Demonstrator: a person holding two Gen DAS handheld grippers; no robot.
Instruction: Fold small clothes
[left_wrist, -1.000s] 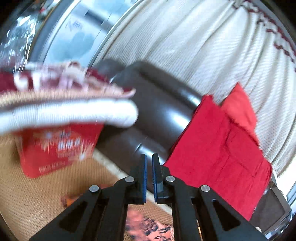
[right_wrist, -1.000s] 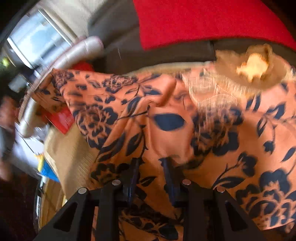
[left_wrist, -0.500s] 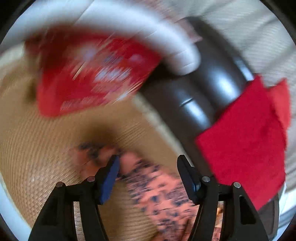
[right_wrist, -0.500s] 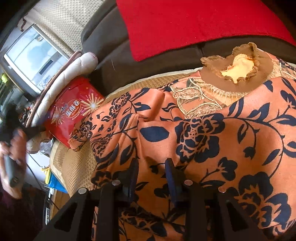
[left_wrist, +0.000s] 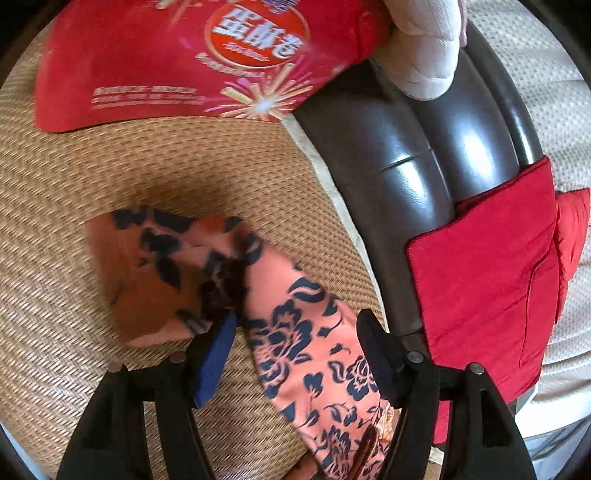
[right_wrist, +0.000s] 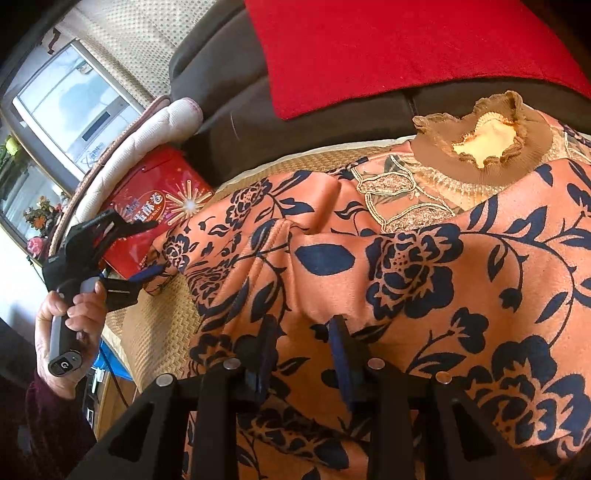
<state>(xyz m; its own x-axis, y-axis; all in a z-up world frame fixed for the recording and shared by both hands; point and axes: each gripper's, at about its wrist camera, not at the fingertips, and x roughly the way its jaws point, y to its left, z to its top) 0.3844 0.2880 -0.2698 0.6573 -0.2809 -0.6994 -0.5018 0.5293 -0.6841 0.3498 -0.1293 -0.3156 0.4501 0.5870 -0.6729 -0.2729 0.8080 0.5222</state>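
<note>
1. Two hand-held grippers work my orange floral garment (right_wrist: 424, 258), spread on the woven mat (left_wrist: 74, 221) beside the sofa's dark backrest (left_wrist: 424, 147).
2. I see my left hand-held gripper (left_wrist: 295, 332) tipped down over the sleeve end (left_wrist: 177, 273), fingers wide apart, straddling the cloth without pinching it.
3. My right hand-held gripper (right_wrist: 301, 332) hangs low above the garment's body, fingers partly apart, tips on a raised fold.
4. Near the mat's far edge lies a red box (left_wrist: 184, 55).
</note>
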